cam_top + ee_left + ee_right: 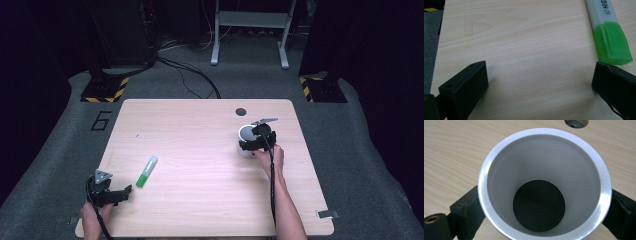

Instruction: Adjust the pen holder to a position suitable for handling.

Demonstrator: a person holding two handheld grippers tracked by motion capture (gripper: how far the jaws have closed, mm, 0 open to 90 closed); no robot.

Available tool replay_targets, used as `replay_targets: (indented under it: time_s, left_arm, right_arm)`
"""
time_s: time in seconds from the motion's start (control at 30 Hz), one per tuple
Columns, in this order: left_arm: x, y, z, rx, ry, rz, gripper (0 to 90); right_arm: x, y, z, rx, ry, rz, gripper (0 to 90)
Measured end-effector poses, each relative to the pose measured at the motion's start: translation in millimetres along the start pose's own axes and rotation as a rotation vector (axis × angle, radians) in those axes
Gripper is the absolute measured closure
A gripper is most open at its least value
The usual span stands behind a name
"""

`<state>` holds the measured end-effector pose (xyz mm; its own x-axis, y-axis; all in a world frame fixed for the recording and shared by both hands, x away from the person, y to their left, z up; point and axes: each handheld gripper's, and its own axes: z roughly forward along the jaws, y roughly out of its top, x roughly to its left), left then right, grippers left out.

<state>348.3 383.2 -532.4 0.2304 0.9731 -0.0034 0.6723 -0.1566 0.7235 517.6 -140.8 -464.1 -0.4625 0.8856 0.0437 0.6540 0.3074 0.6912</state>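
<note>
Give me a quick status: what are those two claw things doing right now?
Right gripper shut on the white cup, upright. Left gripper open, empty, near the green highlighter. Highlighter lying flat on the table. Nothing between them.

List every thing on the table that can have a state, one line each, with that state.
highlighter: lying flat on the table, green cap on, not held.
white cup: upright, empty, dark bottom showing, clasped on both sides.
left gripper: open, jaws wide apart, the highlighter's cap just ahead of one jaw.
right gripper: shut on the white cup.
</note>
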Motion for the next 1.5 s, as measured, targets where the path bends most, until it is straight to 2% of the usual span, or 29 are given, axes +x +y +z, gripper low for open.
replay_targets:
  time_s: [0.07,0.2,1.5]
  left_arm:
    - [0.0,0.0,0.0,0.0,0.0,0.0,0.3]
    - [0.0,0.0,0.0,0.0,0.0,0.0,0.2]
    - [0.0,0.0,0.0,0.0,0.0,0.0,0.2]
  right_arm:
    - [2.4,0.2,0.1,0.004,0.003,0.005,6.0]
    - [8.3,1.3,2.2,-0.003,0.012,-0.017,6.0]
    - [72.0,15.9,21.6,-0.002,0.11,-0.107,5.9]
